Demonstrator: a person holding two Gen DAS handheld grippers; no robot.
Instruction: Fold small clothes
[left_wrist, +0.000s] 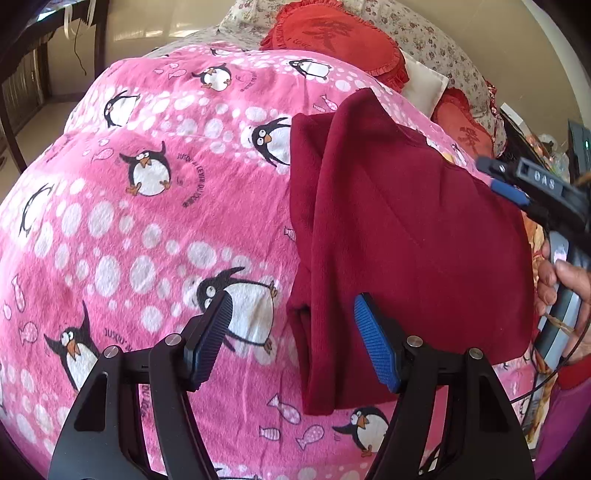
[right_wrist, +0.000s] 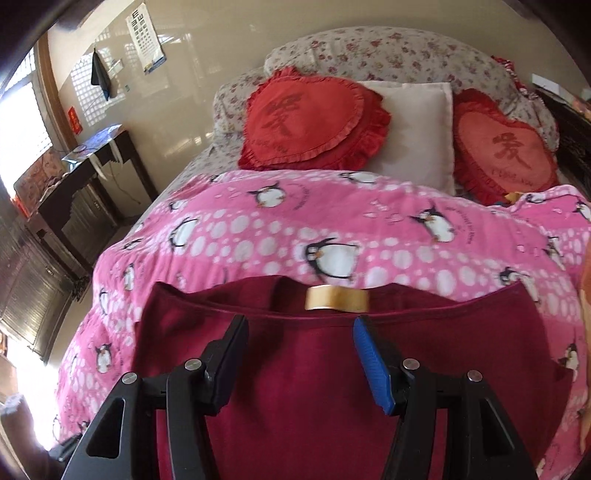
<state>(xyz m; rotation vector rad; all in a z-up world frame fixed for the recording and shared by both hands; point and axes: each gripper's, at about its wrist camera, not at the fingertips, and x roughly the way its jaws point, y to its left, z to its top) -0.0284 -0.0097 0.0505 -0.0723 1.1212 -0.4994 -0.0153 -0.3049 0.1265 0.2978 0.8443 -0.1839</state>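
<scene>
A dark red garment lies partly folded on the pink penguin blanket. Its left side is folded over into a long vertical fold. My left gripper is open and empty, just above the garment's near left edge. The right gripper shows at the garment's right edge, held by a hand. In the right wrist view the garment lies below my open, empty right gripper. Its neckline with a gold label points away from me.
Two red heart cushions and a white pillow lie at the head of the bed against a floral bolster. A dark wooden desk stands left of the bed. The blanket covers the bed.
</scene>
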